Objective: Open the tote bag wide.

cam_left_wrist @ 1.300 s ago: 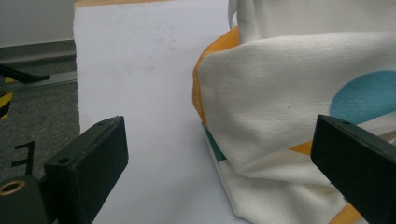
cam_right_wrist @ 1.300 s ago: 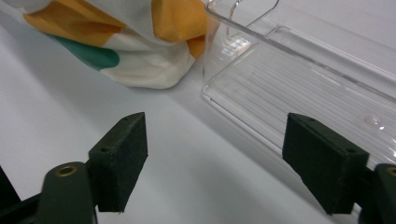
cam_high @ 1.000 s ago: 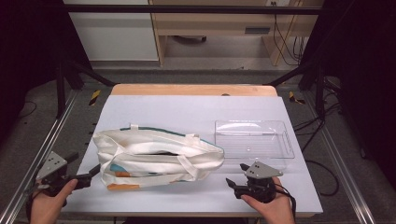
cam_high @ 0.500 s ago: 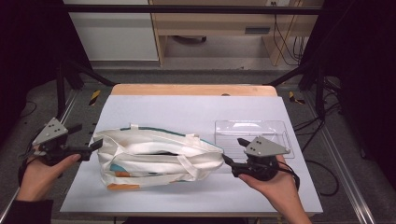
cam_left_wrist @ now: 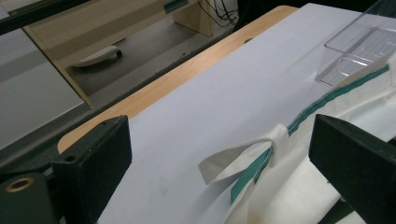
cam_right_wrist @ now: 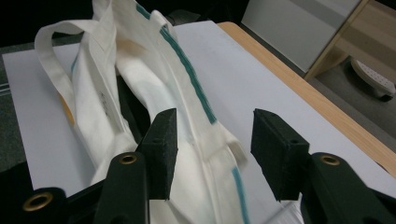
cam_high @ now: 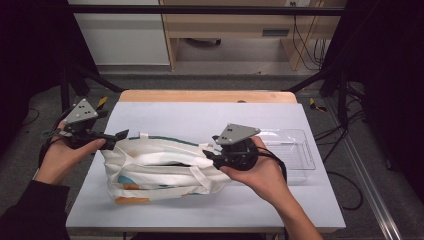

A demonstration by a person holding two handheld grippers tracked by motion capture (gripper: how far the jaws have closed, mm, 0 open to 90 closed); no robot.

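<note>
Closing in: both claws moved up from desk's near edge to tote bag. Left claw spread wide at its left end, right claw spread over teal-trimmed rim; grasp looks imminent.

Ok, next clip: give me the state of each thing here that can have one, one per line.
tote bag: lying on its side on the table, mouth partly open, unheld.
bag handle: limp loop, flat on the table, between the left fingers, ungrasped.
left gripper: open, at the bag's left end.
right gripper: open, fingers astride the bag's green-trimmed rim, not closed.
clear plastic tray: upright on the table, empty.
</note>
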